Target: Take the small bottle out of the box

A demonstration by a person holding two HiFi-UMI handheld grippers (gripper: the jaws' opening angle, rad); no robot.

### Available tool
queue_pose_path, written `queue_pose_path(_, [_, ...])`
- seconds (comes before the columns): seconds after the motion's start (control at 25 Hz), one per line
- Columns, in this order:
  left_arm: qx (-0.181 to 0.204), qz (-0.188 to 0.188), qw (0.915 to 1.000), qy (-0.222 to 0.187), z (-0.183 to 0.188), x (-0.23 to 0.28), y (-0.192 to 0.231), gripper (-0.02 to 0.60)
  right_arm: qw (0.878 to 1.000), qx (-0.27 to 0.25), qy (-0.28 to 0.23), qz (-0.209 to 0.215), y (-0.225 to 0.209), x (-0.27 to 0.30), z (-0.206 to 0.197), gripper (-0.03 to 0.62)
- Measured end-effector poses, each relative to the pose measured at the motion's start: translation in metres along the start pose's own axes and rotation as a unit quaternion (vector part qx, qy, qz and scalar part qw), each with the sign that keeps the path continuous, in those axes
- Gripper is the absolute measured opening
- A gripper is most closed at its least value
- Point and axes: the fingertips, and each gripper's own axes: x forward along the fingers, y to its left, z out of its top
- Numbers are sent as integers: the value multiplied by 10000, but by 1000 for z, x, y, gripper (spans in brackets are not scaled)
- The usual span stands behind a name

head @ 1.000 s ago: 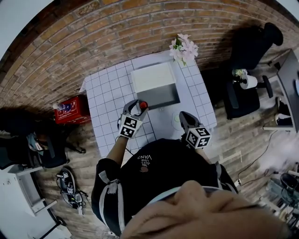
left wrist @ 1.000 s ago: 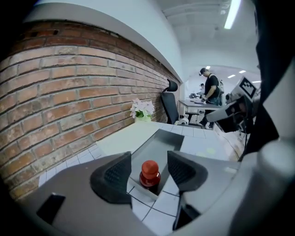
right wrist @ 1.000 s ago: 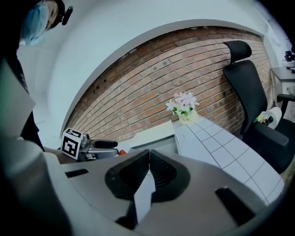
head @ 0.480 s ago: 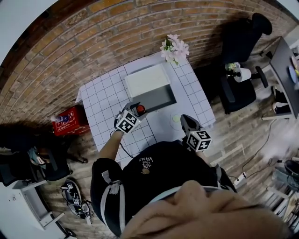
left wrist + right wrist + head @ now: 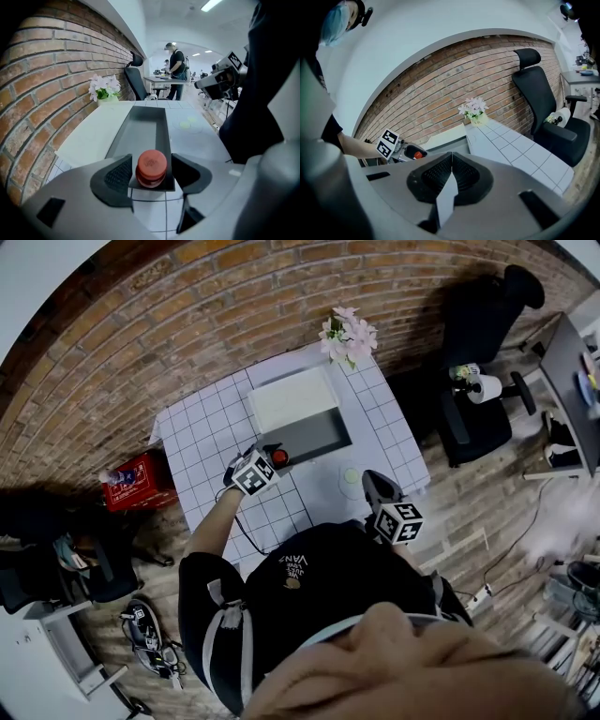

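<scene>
Left hand-held gripper (image 5: pixel 151 161) newly parted around half-hidden small bottle (image 5: pixel 151 169); right hand-held gripper (image 5: pixel 452 161) closed

Black short-sleeve tee (image 5: pixel 309 592) with a small white print (image 5: pixel 292 562) on the chest, upside down from up top; pale grey straps (image 5: pixel 223 615) run down the shirt's left side; a light blue cap (image 5: pixel 333 21) shows in the right gripper view; left hand-held gripper (image 5: pixel 274 455) and right hand-held gripper (image 5: pixel 371 480) are both grey shells with black ribbed pads, each with a cube of black-and-white square markers; thin dark cable (image 5: pixel 241 532) along the left forearm; left jaws have just been opening, small bottle (image 5: pixel 151 168) loose between them.
</scene>
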Motion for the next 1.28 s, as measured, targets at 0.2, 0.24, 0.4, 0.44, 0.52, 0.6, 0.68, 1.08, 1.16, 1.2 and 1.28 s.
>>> queue_pose_path(0.2, [-11,-158,9997,168,-7,3,-2,253,10000,29,7,-2,0,-1,-2,3])
queue_pose_path(0.24, [-17,-193,9997,180,-7,3,-2,253,10000,29,3,-2,0,-1,-2,3])
queue_pose_path(0.4, [8,-381,9991,198,-1,-1,-3,253,10000,4,13,11,0,-2,-2,3])
queue_pose_path(0.44, [-7,-414,9990,189,0,-2,-2,253,10000,-2,24,14,0,-3,-3,3])
queue_pose_path(0.52, [-52,-421,9990,147,0,-1,0,218,10000,-15,39,26,1,-3,-4,3])
queue_pose_path(0.6, [-72,-413,9991,106,1,0,2,218,10000,-28,46,43,1,-3,-4,3])
queue_pose_path(0.68, [-42,-422,9990,162,0,-1,1,218,10000,-40,50,53,2,-3,-4,3])
queue_pose_path(1.08, [223,-250,9991,263,-6,3,-3,213,9999,-74,88,91,8,-4,-3,3])
queue_pose_path(1.16, [280,-225,9991,238,-5,2,-3,212,9999,-69,76,79,9,-5,-4,3])
queue_pose_path(1.2, [286,-222,9991,232,-5,1,-4,212,9999,-67,61,60,10,-5,-5,3])
queue_pose_path(1.28, [263,-211,9992,216,-5,-2,-5,212,10000,-60,32,20,11,-7,-6,3])
